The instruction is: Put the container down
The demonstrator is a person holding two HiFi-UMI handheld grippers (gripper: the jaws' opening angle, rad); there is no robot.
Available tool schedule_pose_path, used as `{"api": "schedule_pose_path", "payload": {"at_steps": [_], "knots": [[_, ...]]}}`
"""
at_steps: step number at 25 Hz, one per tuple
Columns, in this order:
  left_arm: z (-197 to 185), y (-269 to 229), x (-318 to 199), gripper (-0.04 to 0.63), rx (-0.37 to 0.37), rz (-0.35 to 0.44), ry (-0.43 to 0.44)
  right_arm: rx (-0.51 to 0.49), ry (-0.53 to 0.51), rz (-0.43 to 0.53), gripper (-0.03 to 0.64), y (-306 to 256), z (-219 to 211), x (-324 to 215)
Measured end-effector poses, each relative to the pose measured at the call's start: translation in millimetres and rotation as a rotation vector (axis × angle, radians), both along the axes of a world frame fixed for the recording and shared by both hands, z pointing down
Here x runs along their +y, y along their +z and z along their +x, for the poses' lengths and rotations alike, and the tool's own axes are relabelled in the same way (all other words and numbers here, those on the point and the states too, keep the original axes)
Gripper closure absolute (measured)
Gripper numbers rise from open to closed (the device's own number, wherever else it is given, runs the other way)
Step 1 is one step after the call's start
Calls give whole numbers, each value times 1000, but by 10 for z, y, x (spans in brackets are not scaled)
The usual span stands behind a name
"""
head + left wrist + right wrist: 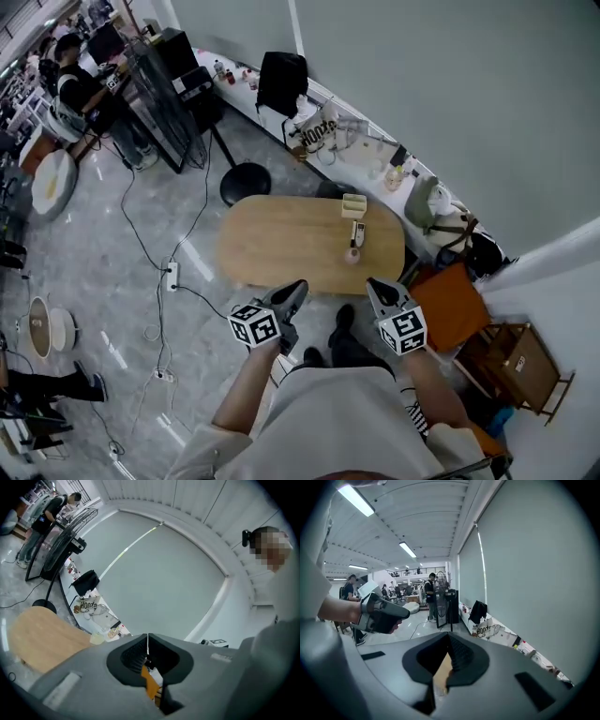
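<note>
A small pale yellow-green container [353, 204] stands on the far side of the oval wooden table [281, 244]. A small upright item [357, 233] and a pink round piece [352, 255] lie just in front of it. My left gripper [301, 284] and right gripper [371, 282] hover side by side above the table's near edge, both shut and empty. In the left gripper view the jaws [148, 637] meet in a thin line, with the table [42, 634] and container [97, 638] at lower left. In the right gripper view the right gripper [449, 635] is shut too, and the left gripper [382, 614] shows at the left.
A fan stand with a round black base [245, 182] stands behind the table. A white ledge [356, 159] along the wall carries a black bag [281, 81] and clutter. An orange seat [451, 306] and a wooden crate [517, 362] sit at the right. Cables and a power strip [171, 276] lie on the floor.
</note>
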State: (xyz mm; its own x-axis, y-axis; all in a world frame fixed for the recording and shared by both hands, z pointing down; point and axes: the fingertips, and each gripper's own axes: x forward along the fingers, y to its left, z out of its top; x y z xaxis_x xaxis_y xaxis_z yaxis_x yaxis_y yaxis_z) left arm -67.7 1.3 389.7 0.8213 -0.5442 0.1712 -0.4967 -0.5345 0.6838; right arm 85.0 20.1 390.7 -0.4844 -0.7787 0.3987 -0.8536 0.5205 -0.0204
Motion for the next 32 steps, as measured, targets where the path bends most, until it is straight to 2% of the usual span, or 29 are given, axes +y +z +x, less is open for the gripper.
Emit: {"api": "schedule_pose_path", "payload": {"at_steps": [3, 7, 12, 16, 20, 26, 32], "knots": [[-77, -258, 270, 571, 27, 55, 25, -49, 37, 14, 614, -223, -75, 350], [-112, -538, 521, 574, 33, 174, 41, -75, 61, 53, 614, -491, -125, 717], [-6, -739, 698, 575, -44, 290, 55, -72, 74, 88, 614, -705, -18, 966], [84, -891, 832, 575, -109, 355, 59, -67, 74, 109, 614, -824, 88, 1066], [200, -939, 926, 575, -128, 374, 51, -50, 49, 134, 615, -879, 223, 1108], [384, -1088, 1045, 575, -117, 370, 20, -29, -1, 153, 615, -1058, 433, 1173], [570, -1096, 1030, 575, -112, 363, 3, -38, -2, 151, 615, -1042, 627, 1119]]}}
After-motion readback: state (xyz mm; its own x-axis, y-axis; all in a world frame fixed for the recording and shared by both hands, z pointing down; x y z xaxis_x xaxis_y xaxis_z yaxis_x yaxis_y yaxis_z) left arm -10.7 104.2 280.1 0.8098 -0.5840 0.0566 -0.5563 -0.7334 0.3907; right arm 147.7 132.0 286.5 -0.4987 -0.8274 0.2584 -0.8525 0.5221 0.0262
